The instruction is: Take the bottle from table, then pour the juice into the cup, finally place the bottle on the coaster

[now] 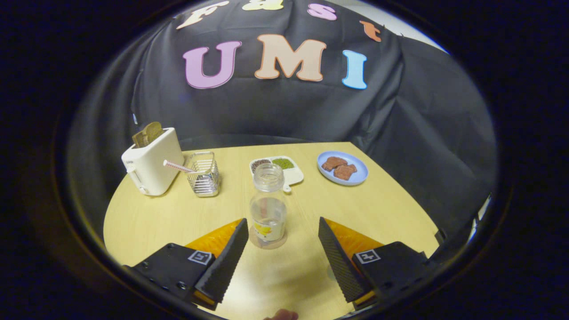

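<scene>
Tongs [283, 226] apart over wooden table [378, 213]

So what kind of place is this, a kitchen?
Probably a pretend breakfast table in a test booth: a toaster, a blue plate of food, and a bottle just ahead of the open gripper.

A pale wooden table [378, 209] with a rounded edge carries everything. At its centre a clear uncapped bottle [268, 202] stands upright on a round coaster [268, 242], just ahead of the spread-apart fingers of the gripper [283, 226]. At ten o'clock from the bottle sit a white toaster [151, 166] and a wire basket [203, 175]; at twelve, a white divided dish [284, 171]; at two, a blue plate [342, 167].
</scene>
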{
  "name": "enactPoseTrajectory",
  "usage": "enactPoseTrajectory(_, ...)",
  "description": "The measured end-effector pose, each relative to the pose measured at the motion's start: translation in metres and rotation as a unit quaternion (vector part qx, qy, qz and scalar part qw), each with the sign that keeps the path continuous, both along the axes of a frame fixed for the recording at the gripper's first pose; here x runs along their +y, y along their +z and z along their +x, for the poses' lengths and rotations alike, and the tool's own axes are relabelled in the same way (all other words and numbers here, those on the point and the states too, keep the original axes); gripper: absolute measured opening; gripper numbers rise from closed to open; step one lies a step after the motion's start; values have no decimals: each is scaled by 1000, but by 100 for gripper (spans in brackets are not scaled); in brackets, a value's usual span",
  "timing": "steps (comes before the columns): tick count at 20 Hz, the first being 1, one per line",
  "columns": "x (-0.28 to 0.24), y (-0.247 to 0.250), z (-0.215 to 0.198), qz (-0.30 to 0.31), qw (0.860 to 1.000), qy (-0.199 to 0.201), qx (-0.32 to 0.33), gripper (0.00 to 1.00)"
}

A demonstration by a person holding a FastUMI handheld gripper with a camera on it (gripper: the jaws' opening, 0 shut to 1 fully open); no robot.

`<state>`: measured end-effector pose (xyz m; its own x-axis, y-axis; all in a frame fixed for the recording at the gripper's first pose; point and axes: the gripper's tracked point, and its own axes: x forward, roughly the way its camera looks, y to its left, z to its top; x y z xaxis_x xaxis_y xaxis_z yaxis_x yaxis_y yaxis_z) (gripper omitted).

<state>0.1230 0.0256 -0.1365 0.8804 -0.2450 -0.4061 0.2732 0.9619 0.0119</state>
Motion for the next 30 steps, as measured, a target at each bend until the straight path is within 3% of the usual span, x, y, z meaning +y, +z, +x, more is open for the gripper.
enactPoseTrajectory(10,21,103,-41,-21,987,103,-121,100)
enactPoseTrajectory(19,3,164,-66,-15,974,107,-198,99)
enactPoseTrajectory(30,-20,192,-80,20,969,89,-229,99)
